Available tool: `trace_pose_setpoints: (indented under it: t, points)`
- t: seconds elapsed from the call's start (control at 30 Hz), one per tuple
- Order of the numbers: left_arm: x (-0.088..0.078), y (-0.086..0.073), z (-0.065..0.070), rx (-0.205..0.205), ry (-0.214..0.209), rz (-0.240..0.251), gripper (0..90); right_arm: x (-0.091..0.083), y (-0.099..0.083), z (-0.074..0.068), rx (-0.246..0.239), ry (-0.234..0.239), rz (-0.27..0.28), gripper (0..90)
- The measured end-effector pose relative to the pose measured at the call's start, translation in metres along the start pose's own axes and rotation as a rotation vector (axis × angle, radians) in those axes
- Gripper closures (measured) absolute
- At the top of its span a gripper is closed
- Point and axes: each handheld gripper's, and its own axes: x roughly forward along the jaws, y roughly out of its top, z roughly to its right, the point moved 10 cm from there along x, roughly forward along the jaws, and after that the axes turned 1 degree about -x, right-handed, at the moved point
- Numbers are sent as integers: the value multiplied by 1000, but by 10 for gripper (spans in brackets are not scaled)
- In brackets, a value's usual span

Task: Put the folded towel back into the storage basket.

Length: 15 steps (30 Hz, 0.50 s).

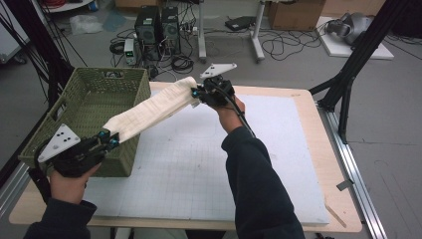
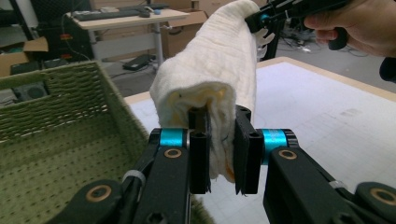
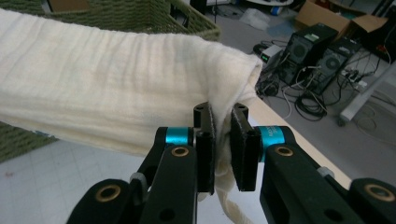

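A cream folded towel [image 1: 152, 108] hangs in the air, stretched between 2 sets of tongs above the bench [image 1: 308, 164]. The left tongs [image 1: 108, 140], at about 8 o'clock in the high view, are clamped on the towel's near end, just in front of the near wall of a green woven basket [image 1: 84, 99]; in the left gripper view the jaws of the left tongs [image 2: 219, 149] pinch a thick fold of the cloth [image 2: 210, 74], with the basket [image 2: 56, 140] to their left. The right tongs [image 1: 199, 93], near 12 o'clock, are closed on the far end of the towel; in the right gripper view the jaws of the right tongs [image 3: 223, 135] stand narrow, with a bunched corner of cloth [image 3: 116, 88] squeezed between them and a loose strip dangling below. The towel runs diagonally over the basket's right rim and the gridded white mat [image 1: 209, 164] covering the bench. Behind the bench, on the floor, stand 2 computer towers [image 1: 158, 27] amid cables.
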Motion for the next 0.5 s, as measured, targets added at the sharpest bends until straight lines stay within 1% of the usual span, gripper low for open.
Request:
trace_pose_setpoints:
  t: [0.1, 0.2, 0.3, 0.47, 0.5]
  points:
    - [-5, -1, -9, -5, 19, 0, 786, 11, 10, -4, -3, 11, -2, 820]
    - [-10, -2, -17, -14, 36, 3, 786, 21, 21, -8, -19, 18, 7, 820]
    - [-14, -3, -25, -19, 54, 4, 786, 32, 31, -12, -10, 28, 11, 820]
    - [-24, -3, -38, -26, 86, 8, 786, 50, 47, -21, -28, 39, 11, 820]
    - [-27, -3, -41, -27, 92, 8, 786, 54, 49, -22, -30, 40, 4, 820]
